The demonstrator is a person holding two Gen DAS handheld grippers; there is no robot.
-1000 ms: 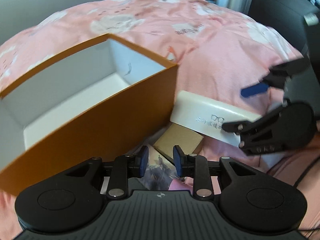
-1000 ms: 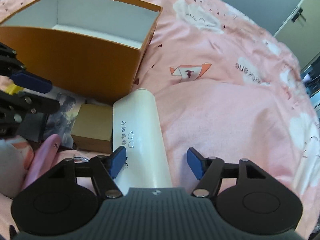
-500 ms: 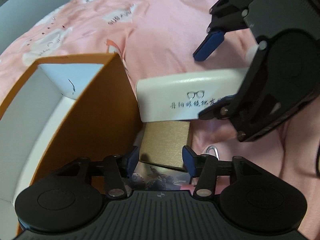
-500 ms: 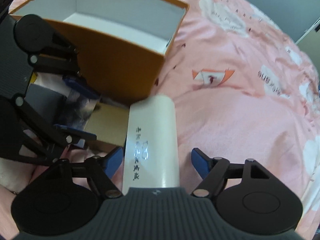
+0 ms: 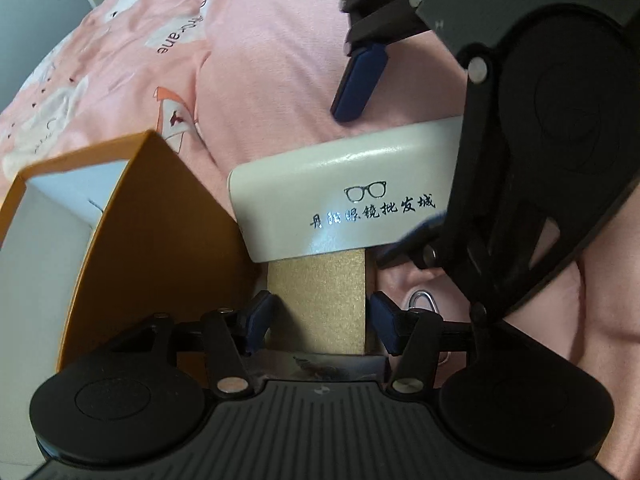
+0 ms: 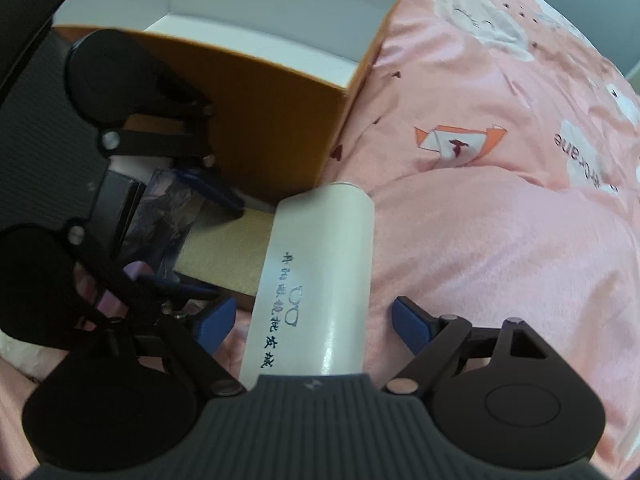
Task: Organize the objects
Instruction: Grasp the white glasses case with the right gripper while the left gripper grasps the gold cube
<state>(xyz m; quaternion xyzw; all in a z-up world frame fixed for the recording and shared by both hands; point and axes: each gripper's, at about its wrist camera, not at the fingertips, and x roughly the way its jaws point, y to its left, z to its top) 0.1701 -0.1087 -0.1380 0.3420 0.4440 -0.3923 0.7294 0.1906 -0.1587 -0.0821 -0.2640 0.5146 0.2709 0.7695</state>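
Left tool (image 5: 322, 322): open, blue pads straddling the small gold box (image 5: 320, 300) on both sides, narrow gaps visible, no confirmed contact.

Right tool (image 6: 310, 320): open wide, pads either side of the white glasses case (image 6: 320, 292), clear gap on the right-hand pad, case not clamped. Near end of the case hidden under the tool body.

White glasses case: lying on the pink bedspread (image 6: 500, 220), printed with a spectacles logo and black characters, far end touching or just beside the corner of the orange box (image 6: 260, 120). In the left wrist view, lying crosswise over the far edge of the gold box.

Orange box (image 5: 160, 240): open at the top, white inside, nothing visible within, resting on the bed just beside the gold box.

Small gold box: wedged between orange box and glasses case, partly atop a dark printed card (image 6: 168, 224).

Metal ring (image 5: 420, 304): on the bedspread beside the left tool's right pad.
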